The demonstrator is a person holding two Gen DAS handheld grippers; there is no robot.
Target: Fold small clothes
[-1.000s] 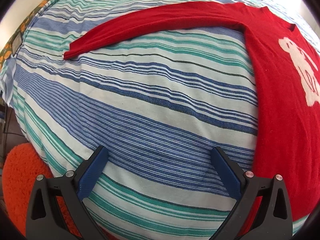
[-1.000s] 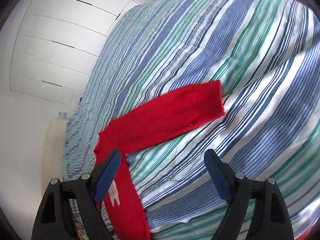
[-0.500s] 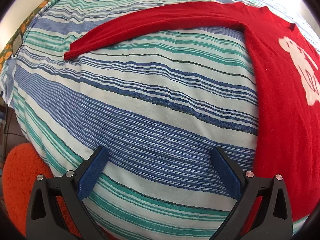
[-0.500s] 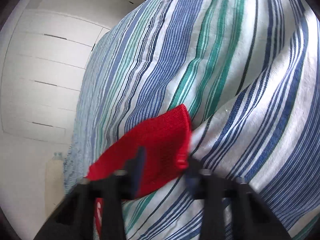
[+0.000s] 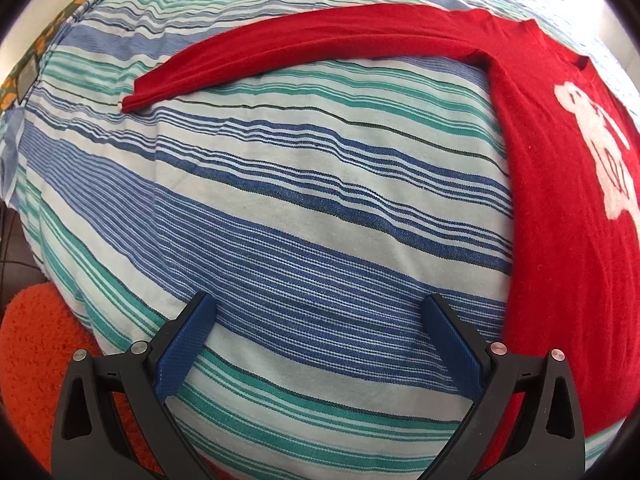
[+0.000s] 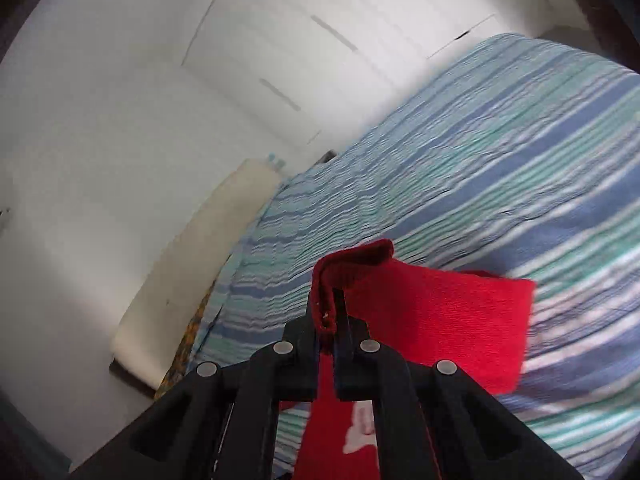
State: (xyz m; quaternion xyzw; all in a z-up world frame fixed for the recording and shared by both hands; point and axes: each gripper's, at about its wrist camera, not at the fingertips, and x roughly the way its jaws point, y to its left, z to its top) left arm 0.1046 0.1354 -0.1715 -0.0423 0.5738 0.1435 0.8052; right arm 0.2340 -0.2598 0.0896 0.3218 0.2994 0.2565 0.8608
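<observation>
A small red sweater (image 5: 560,208) with a white animal print lies flat on a striped bed (image 5: 304,208). In the left wrist view its body fills the right side and one long sleeve (image 5: 304,52) stretches left across the far part of the bed. My left gripper (image 5: 320,320) is open and empty, low over bare sheet left of the sweater's body. In the right wrist view my right gripper (image 6: 328,312) is shut on the cuff of the other sleeve (image 6: 436,320) and holds it lifted and folded over above the sweater's body (image 6: 344,432).
An orange fluffy cushion (image 5: 36,340) sits off the bed's near left edge. White cupboard doors (image 6: 280,60) and a cream pad (image 6: 192,280) stand beyond the bed's far edge. The blue, green and white striped sheet (image 6: 480,160) covers the whole bed.
My right gripper closed on the sleeve cuff, then lifted it and carried it back over the sweater. The left gripper stayed in place, open.
</observation>
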